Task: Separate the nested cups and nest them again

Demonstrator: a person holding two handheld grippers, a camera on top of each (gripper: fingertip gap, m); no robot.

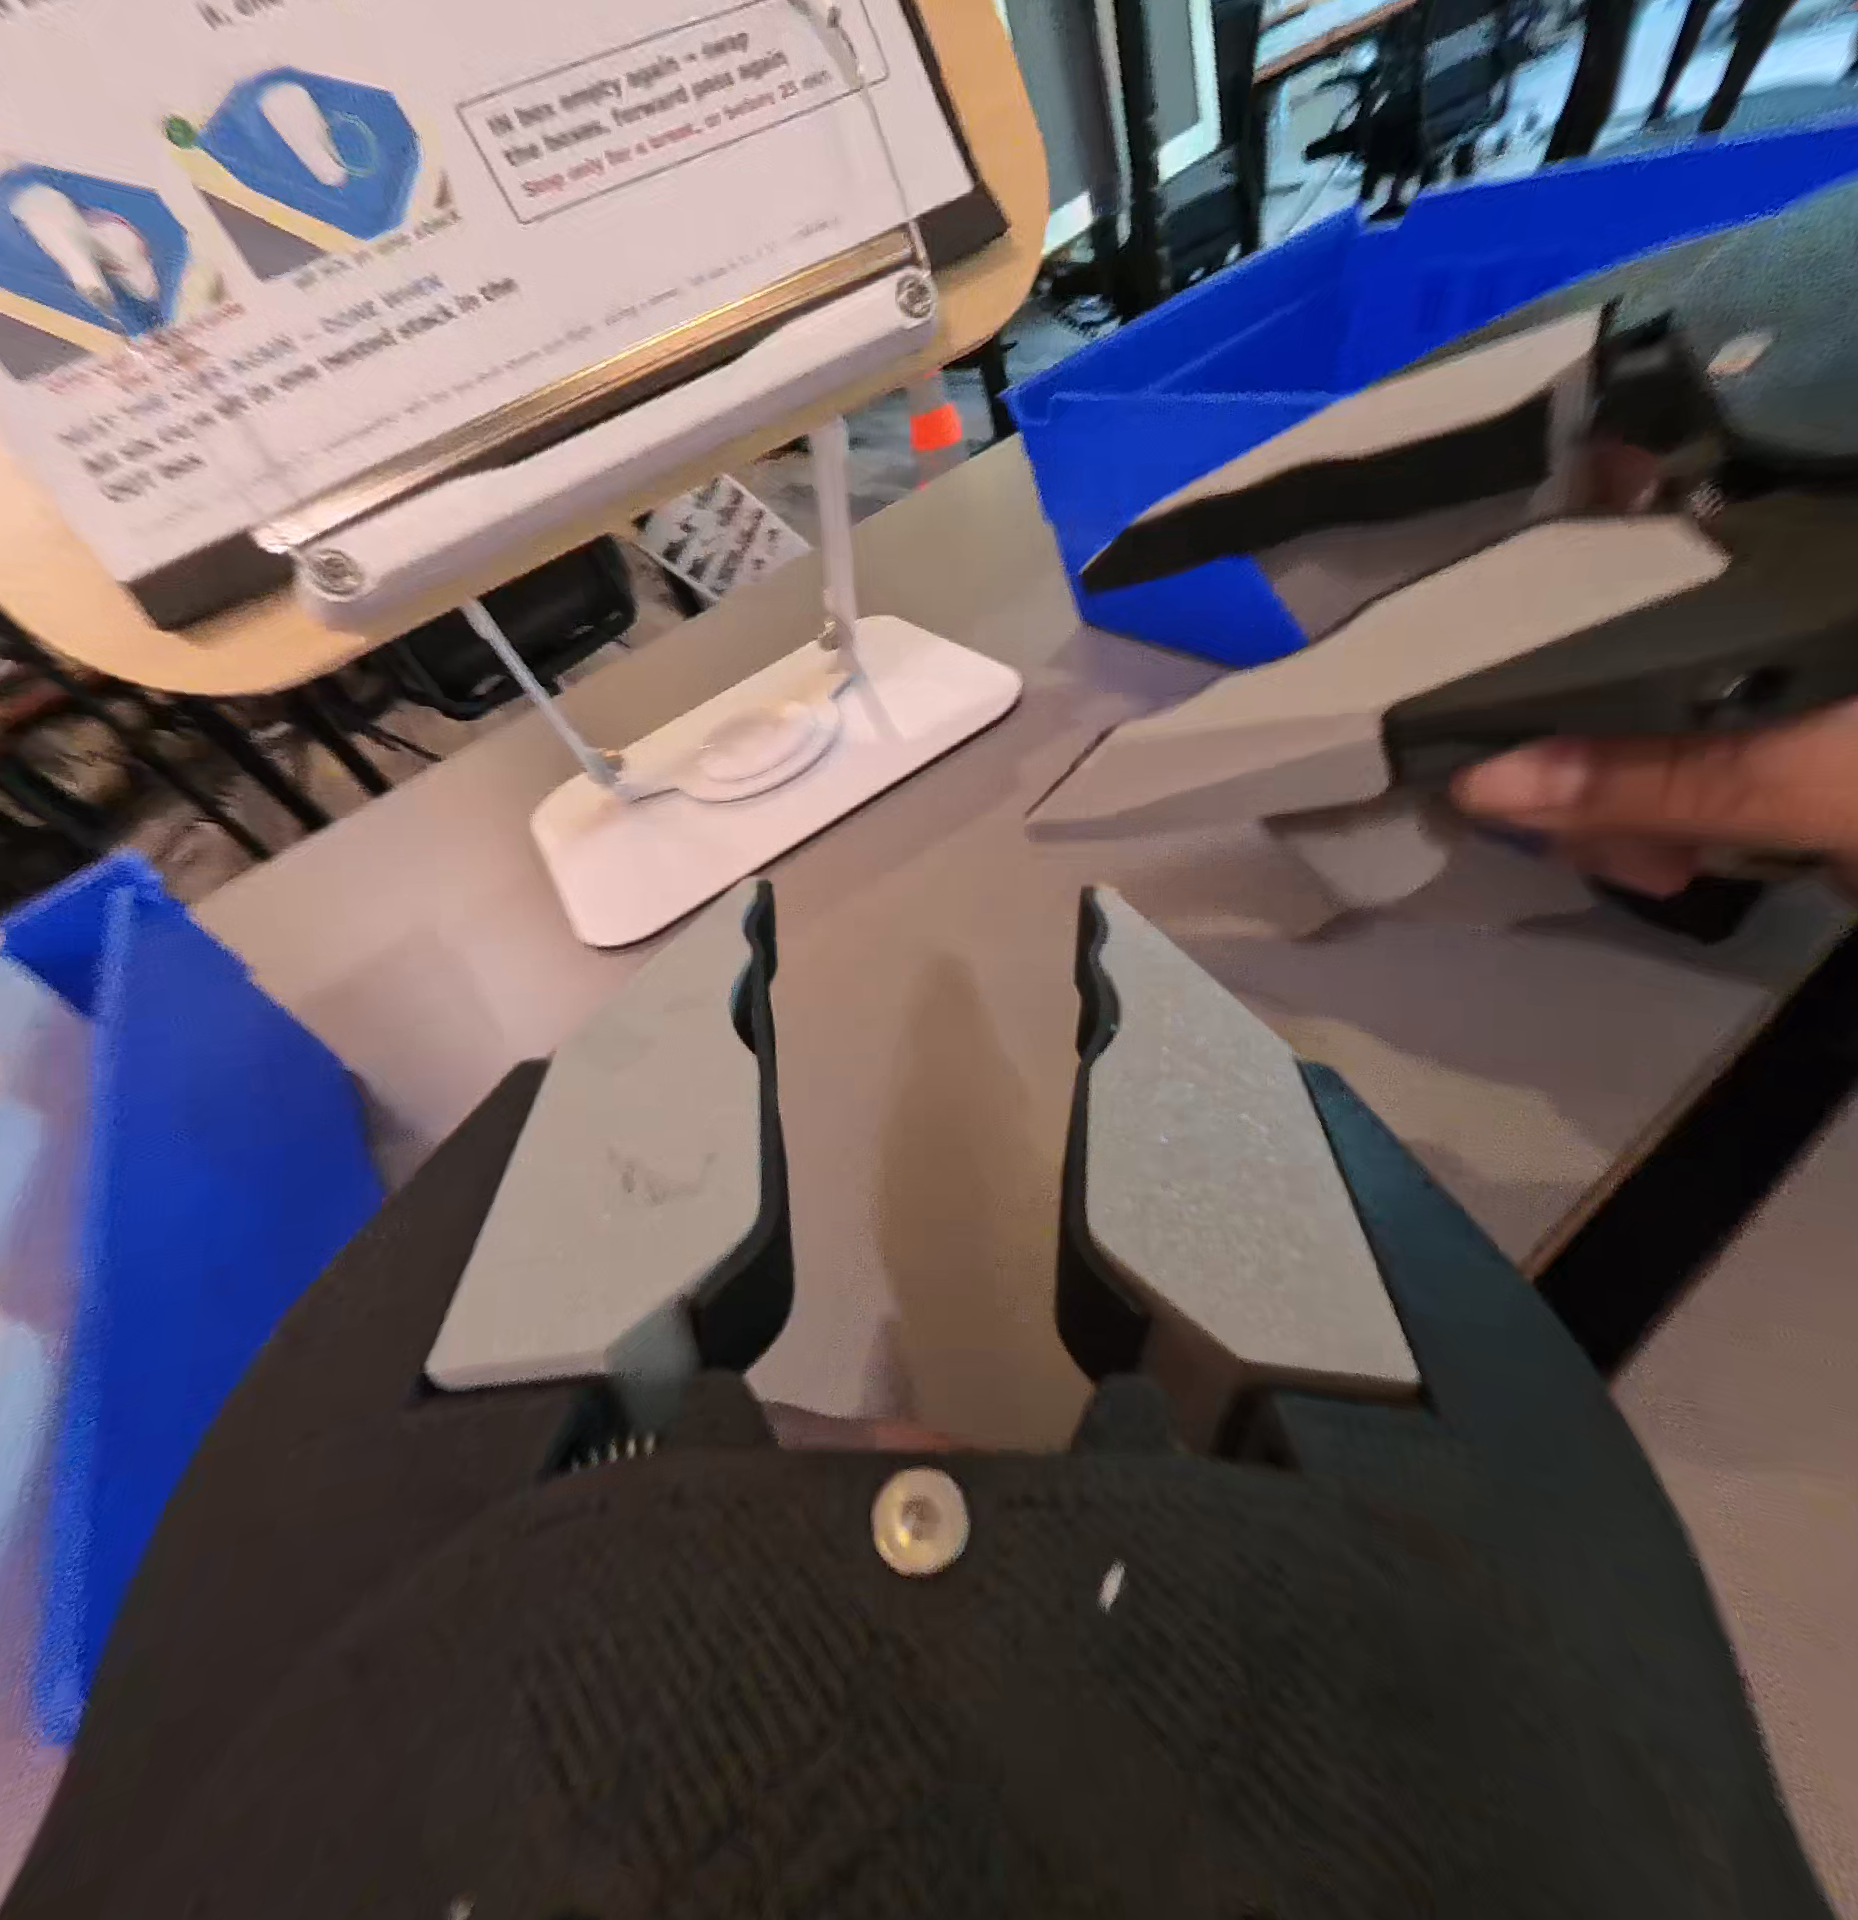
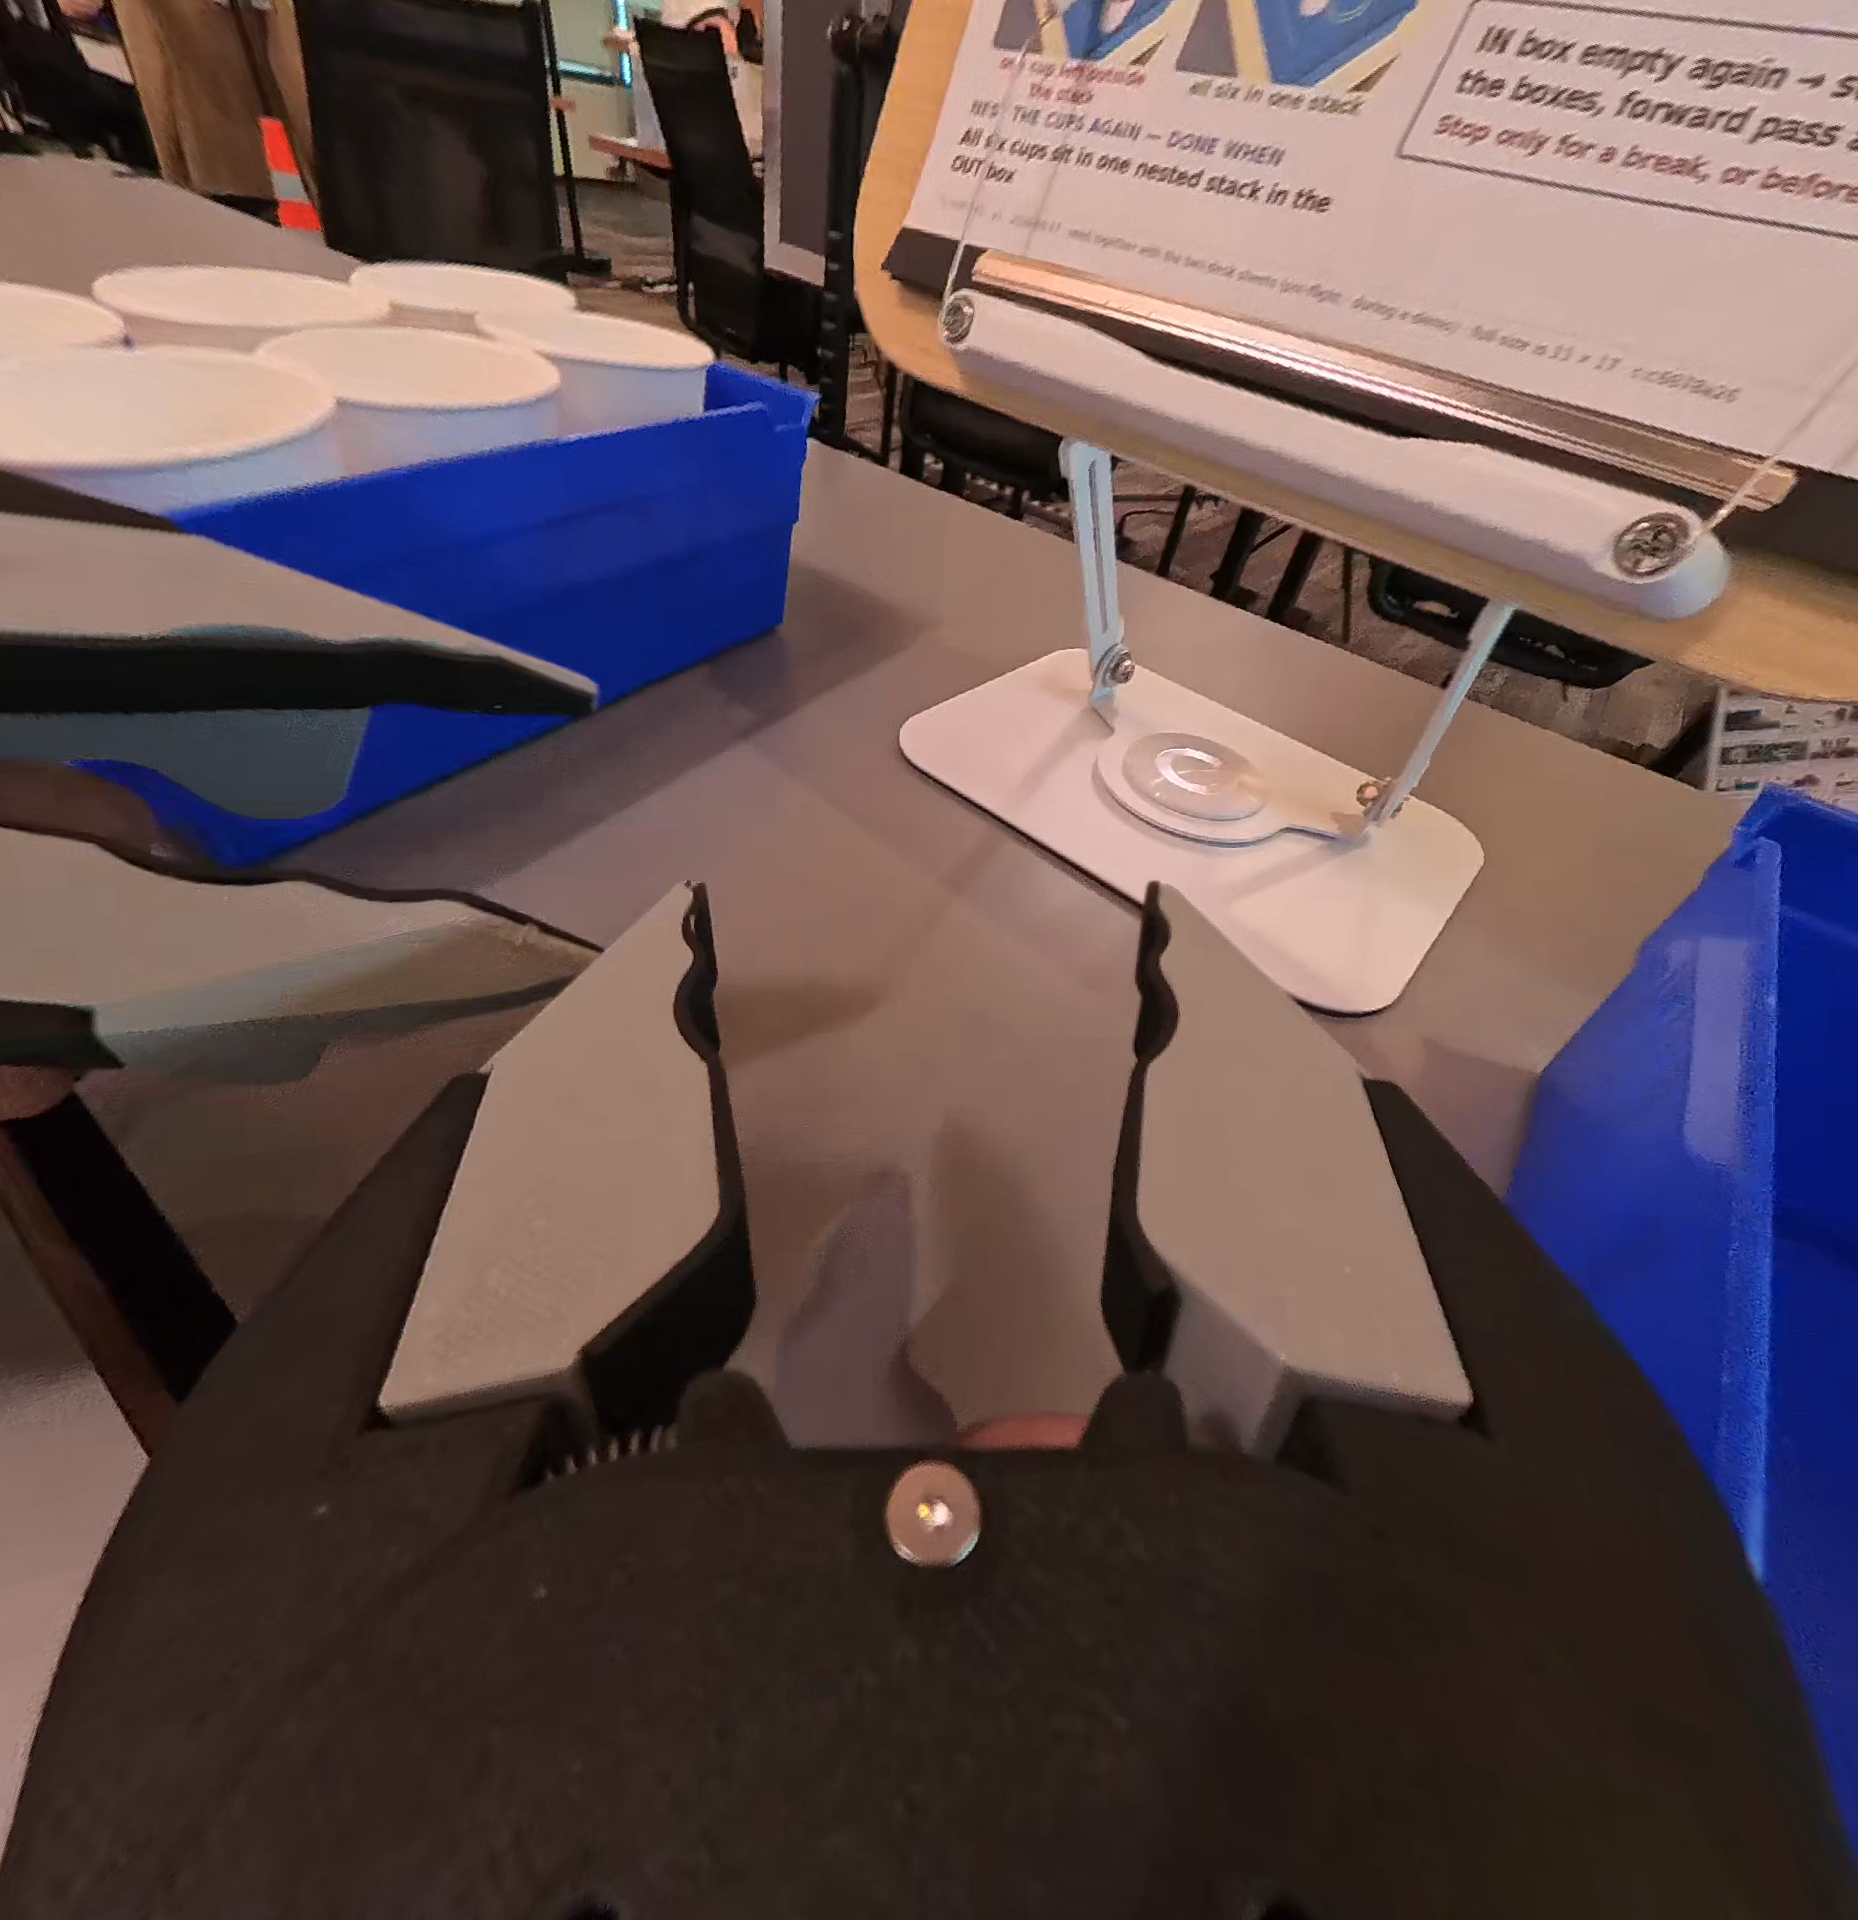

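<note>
i'm hovering both tools, left [image 1: 925,935] and right [image 2: 925,925], released and empty over the tabletop [image 2: 852,831], since the cups [image 2: 405,374] are sitting separated in the bin [image 2: 551,540].

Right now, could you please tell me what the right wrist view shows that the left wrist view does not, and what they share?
Only the right wrist view shows the white cups clearly, standing upright and separated in the left blue bin. Only the left wrist view shows a hand holding the right gripper. Both show the white document stand, the grey table, a blue bin on each side, and both grippers open and empty, including the left gripper.
</note>
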